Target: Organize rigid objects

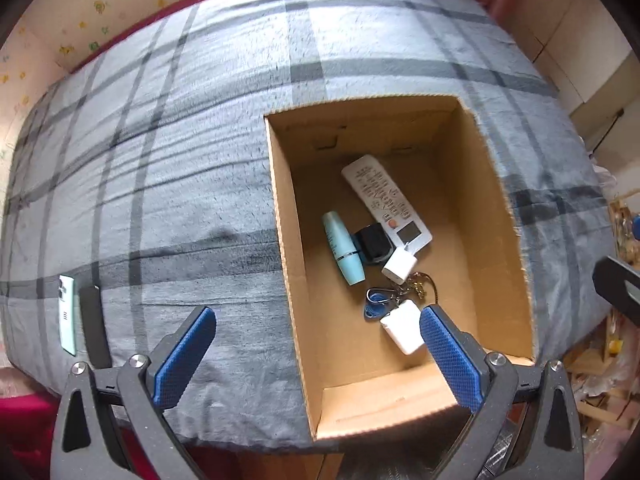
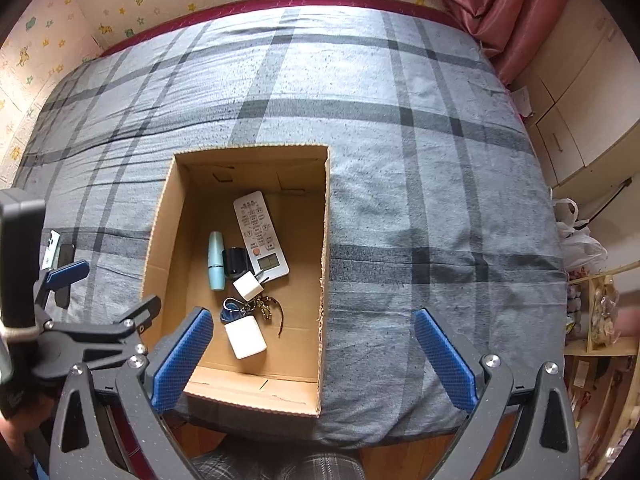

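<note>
Your left gripper (image 1: 318, 354) and right gripper (image 2: 312, 354) both hang empty with jaws apart over the box (image 1: 280, 216) at frame centre, which already holds the remote (image 1: 386, 196), tube (image 1: 343, 248) and chargers, while a phone (image 1: 67, 312) at lower left still lies on the bed (image 1: 168, 152).

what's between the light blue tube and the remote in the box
A small black object lies between the light blue tube and the remote, touching both; both wrist views show it.
</note>
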